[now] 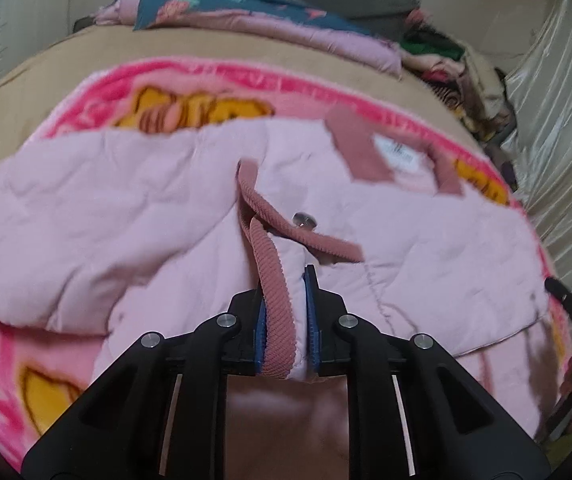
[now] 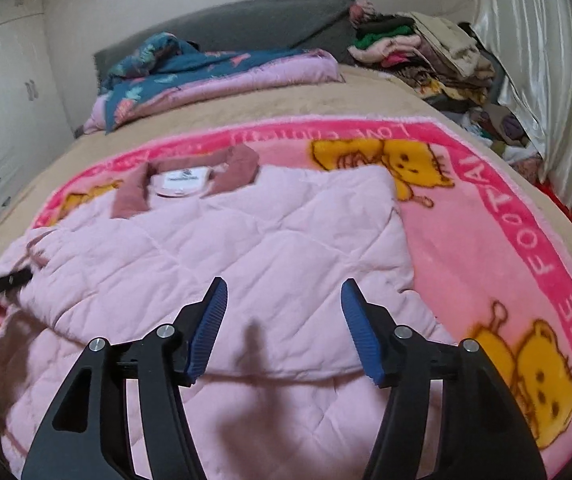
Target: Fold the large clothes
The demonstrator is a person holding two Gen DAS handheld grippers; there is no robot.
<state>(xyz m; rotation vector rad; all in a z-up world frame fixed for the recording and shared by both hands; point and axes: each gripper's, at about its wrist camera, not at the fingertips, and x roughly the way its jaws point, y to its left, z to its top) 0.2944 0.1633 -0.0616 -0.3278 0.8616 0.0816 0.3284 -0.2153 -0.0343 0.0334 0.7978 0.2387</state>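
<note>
A pale pink quilted jacket (image 2: 246, 240) with a dusty-pink collar (image 2: 206, 164) lies spread on a pink cartoon blanket (image 2: 466, 240) on the bed. My left gripper (image 1: 286, 280) is shut on the jacket's ribbed dusty-pink edge (image 1: 274, 300), which runs up between the blue pads. A metal snap button (image 1: 302, 219) shows just beyond it. My right gripper (image 2: 284, 304) hangs open over the jacket's lower right part (image 2: 326, 264), with nothing between its fingers. The left gripper's black finger (image 2: 2, 282) shows at the left edge of the right wrist view.
Tan bedsheet (image 2: 286, 104) extends beyond the blanket. Folded pink and teal floral quilts (image 2: 214, 76) lie at the grey headboard. A heap of mixed clothes (image 2: 426, 52) sits at the far right, beside a pale curtain (image 2: 546, 80). White wardrobe doors (image 2: 2, 100) stand at the left.
</note>
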